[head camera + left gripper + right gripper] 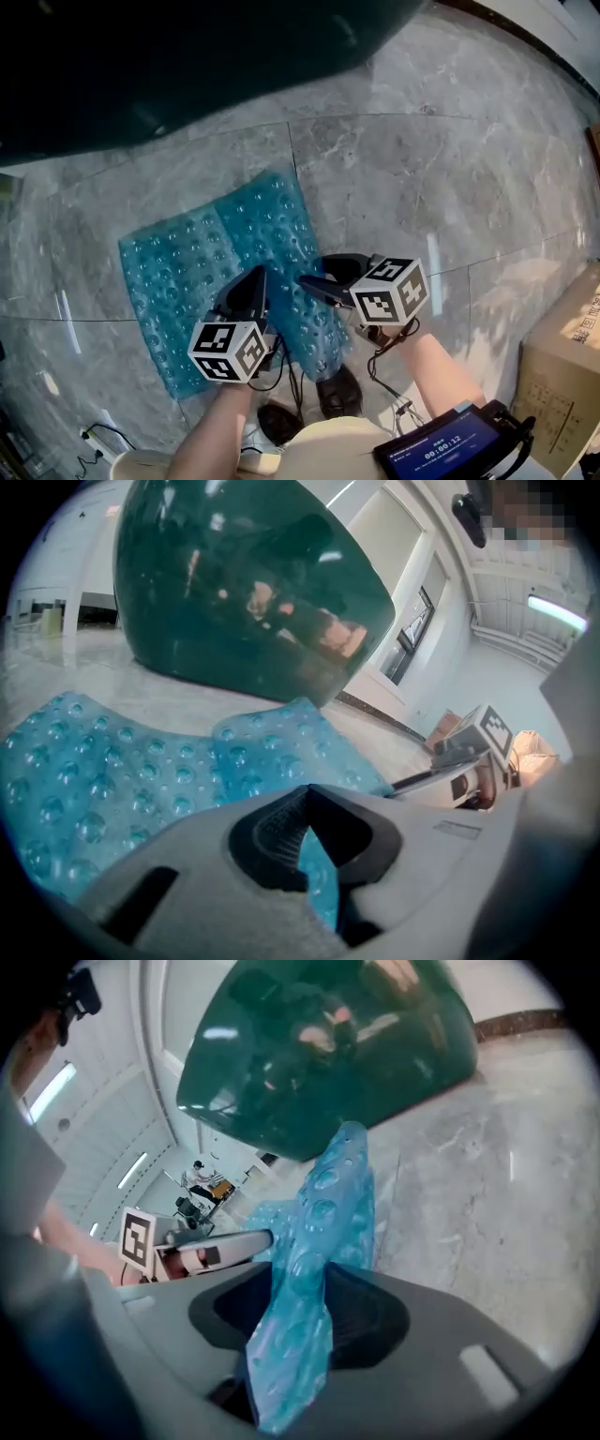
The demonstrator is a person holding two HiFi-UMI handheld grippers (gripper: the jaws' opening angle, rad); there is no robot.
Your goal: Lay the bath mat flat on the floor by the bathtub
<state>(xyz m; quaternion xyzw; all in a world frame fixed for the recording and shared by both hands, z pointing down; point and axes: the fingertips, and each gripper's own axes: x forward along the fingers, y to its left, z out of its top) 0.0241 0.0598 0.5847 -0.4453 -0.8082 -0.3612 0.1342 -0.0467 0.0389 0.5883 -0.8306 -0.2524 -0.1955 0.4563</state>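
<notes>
The blue, bubble-studded bath mat (192,258) was seen at the left of the head view, spread on the grey marble floor (422,178) just beside the dark green bathtub (187,56). Its far part lay flat, with a shallow crease down the middle. Its near side was taken up by both tongs, which were set close together over it.

The left tongs (255,279) were clamped fully together on the mat. In the left gripper view a thin strip of it was pinched between the pads (281,822), with the rest stretching away toward the tub.

Just to the right, the right tongs (314,281) were closed partway on a thicker, bunched fold. In the right gripper view this fold stood up from between the jaws as a ridge.

A cardboard box (562,375) stood on the floor at the far right, well apart from the mat.
</notes>
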